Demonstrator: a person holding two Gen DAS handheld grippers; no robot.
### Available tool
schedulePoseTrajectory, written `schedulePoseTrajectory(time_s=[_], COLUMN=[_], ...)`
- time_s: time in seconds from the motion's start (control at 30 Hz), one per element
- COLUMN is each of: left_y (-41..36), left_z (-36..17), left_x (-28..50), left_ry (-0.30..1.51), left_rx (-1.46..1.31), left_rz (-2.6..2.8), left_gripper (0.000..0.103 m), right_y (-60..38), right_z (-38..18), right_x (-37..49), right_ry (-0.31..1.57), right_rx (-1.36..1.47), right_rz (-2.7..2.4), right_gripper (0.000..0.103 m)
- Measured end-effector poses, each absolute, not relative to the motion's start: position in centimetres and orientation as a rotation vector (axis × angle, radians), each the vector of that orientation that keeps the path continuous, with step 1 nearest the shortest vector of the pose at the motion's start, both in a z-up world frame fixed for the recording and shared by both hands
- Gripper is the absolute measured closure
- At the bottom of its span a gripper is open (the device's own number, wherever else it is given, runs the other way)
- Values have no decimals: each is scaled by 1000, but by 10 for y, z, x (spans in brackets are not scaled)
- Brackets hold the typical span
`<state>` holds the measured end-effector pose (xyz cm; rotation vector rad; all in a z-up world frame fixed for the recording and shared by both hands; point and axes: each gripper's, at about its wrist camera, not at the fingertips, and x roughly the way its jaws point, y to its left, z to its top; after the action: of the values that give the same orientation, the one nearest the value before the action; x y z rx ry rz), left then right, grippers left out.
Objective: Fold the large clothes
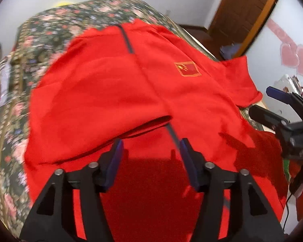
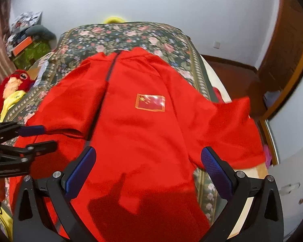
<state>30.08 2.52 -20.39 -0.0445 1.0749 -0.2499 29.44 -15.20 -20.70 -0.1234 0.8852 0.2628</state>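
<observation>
A red zip jacket (image 1: 131, 92) with a flag patch (image 1: 187, 69) lies spread front-up on a floral bedspread (image 1: 50, 30). One sleeve is folded across the front, and its cuff (image 1: 159, 122) lies just ahead of my left gripper (image 1: 151, 147). That gripper is open over the lower front, with no cloth pinched. In the right wrist view the jacket (image 2: 143, 133) fills the middle and my right gripper (image 2: 148, 153) hovers wide open above it. The other sleeve (image 2: 238, 129) stretches toward the bed's right edge. The left gripper (image 2: 37, 138) shows at the left, the right gripper (image 1: 272, 104) at the far right.
The floral bedspread (image 2: 121, 34) covers the bed. A red plush toy (image 2: 14, 84) and yellow cloth (image 2: 8, 104) lie off the bed's left side. Clutter (image 2: 26, 34) sits in the far left corner. A wooden door (image 2: 288, 46) stands at the right and a white wall behind.
</observation>
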Motion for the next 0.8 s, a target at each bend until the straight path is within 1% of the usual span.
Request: schedulePoseTrajectory(time_s=[0.03,0.17,0.23,0.37,0.57,0.8], left_y=[35,82,110,155,203,231], left_z=[-200,-183,-176,-170,-180,-197], left_x=[297,272,258,237,205,176], left_ry=[1059,994,966,942,949,965], left_rx=[-47,-44,-61,-90,-133,-198], left_rz=[-227,-110,-41,65,171,218], left_gripper=[39,37,33,32,30,30], right_y=[-146,-115,-96,-55,15,75], right_z=[-204,-195,-194,-200,-223,-253], right_x=[295,297,296,299,299,306], right_ry=[880,852,847,862,931,1013], right_rx=[-136,-197,-232,-301,-425,-507], right_rz=[275,330,367,446,590,652], right_gripper=[0,0,0,0,0,1])
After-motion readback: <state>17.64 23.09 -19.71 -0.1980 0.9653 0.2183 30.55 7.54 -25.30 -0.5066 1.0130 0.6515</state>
